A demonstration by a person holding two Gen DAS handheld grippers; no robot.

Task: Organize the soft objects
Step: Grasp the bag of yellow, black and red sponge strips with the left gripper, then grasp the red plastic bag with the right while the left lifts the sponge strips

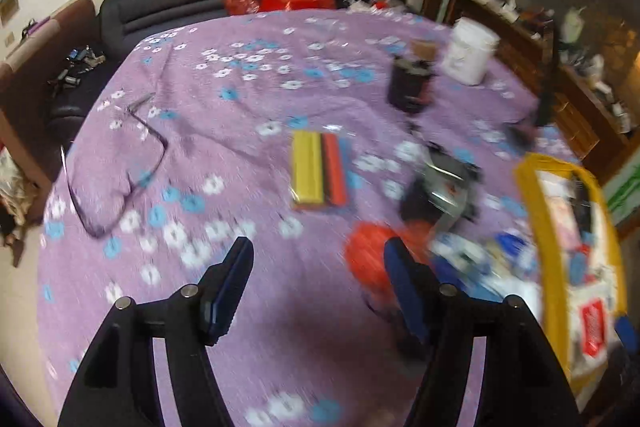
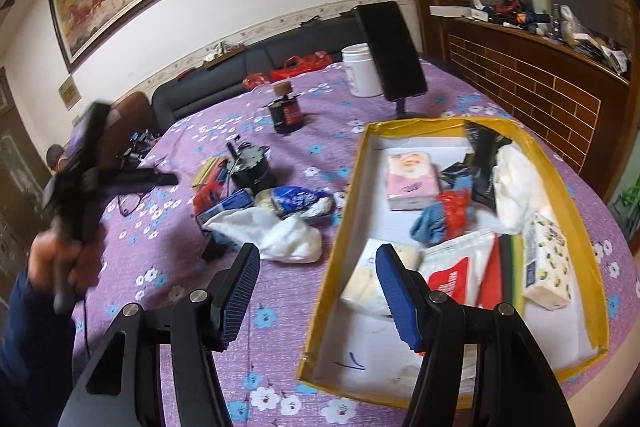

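1. Hanging over the purple floral tablecloth (image 2: 180,219), the right gripper (image 2: 316,291) has its jaws spread — nothing between them.
2. Left gripper (image 1: 318,281) likewise spread and empty, blurred.
3. Soft things — a pink tissue pack (image 2: 412,181), white cloth (image 2: 516,183) — lie in the yellow-rimmed box (image 2: 344,227); no writing legible.
4. More white cloth (image 2: 280,233) lies beside it.

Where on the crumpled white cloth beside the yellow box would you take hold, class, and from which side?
Probably at the raised, bunched fold nearest the camera on the white cloth, coming down from above. It lies slumped on the purple tablecloth with no stiff edge, so a puckered hump gives the tongs something to pinch. The yellow box stands to its right, so approach from the open near side.
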